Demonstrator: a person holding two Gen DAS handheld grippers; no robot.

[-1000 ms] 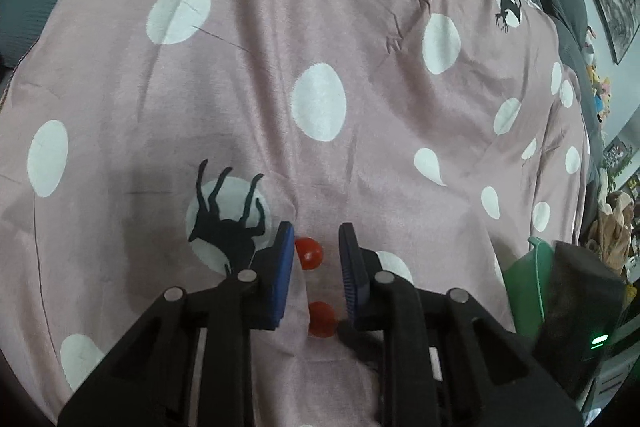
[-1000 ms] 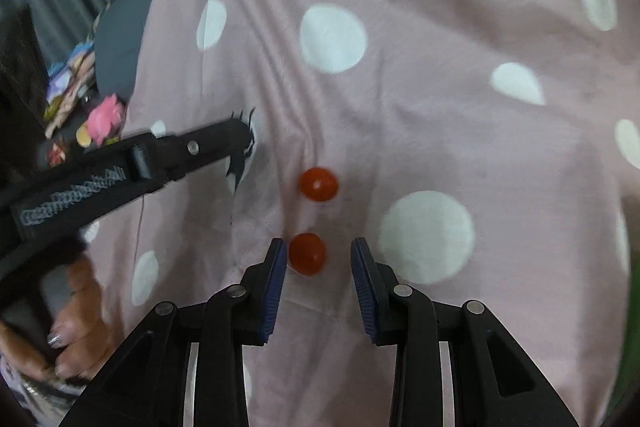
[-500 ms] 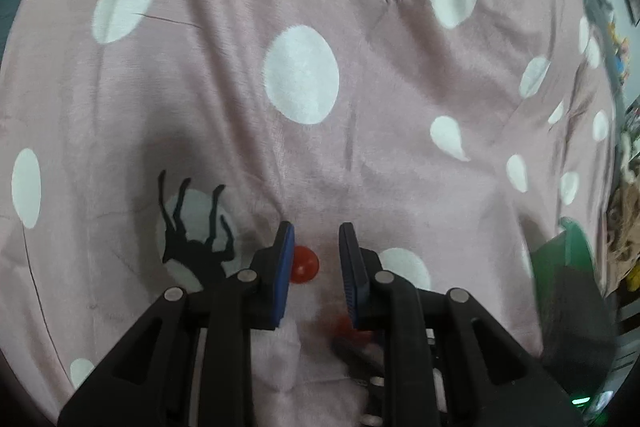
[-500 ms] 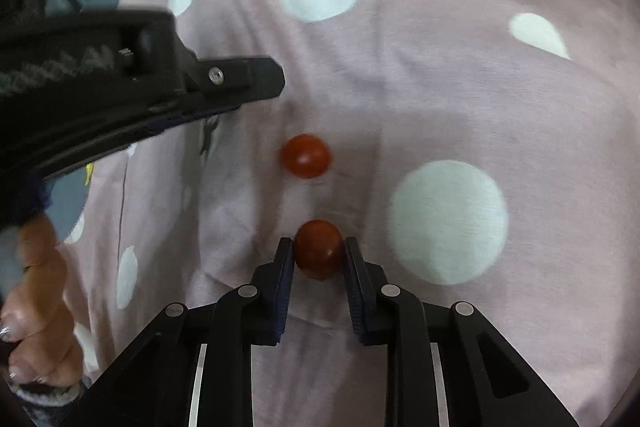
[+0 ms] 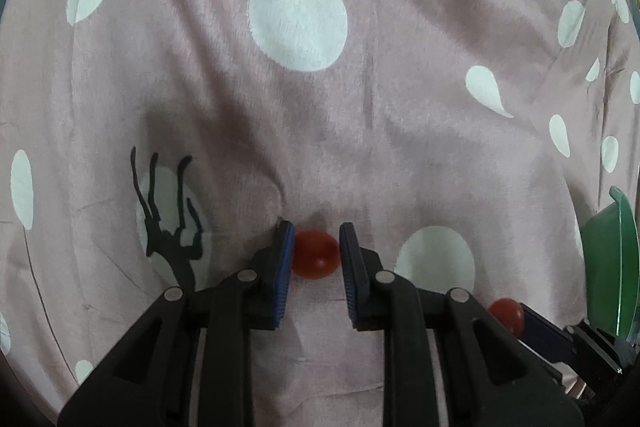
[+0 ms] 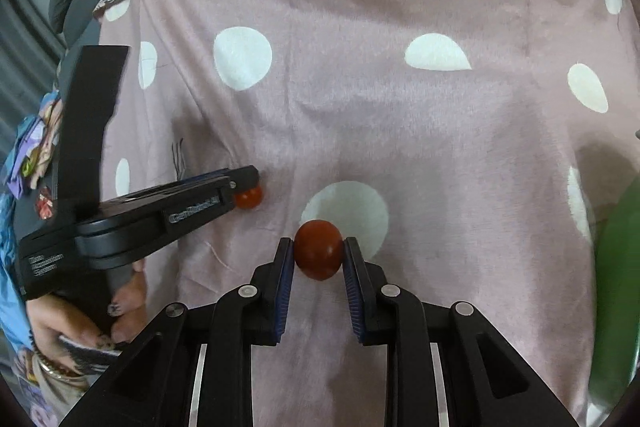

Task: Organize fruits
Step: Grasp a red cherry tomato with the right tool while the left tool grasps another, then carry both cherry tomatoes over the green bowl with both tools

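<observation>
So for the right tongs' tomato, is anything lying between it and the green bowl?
Nothing visible does. The right tongs pinch the tomato, and only bare polka-dot blanket lies between it and the green bowl at the right edge. The bowl's inside is out of view.
</observation>
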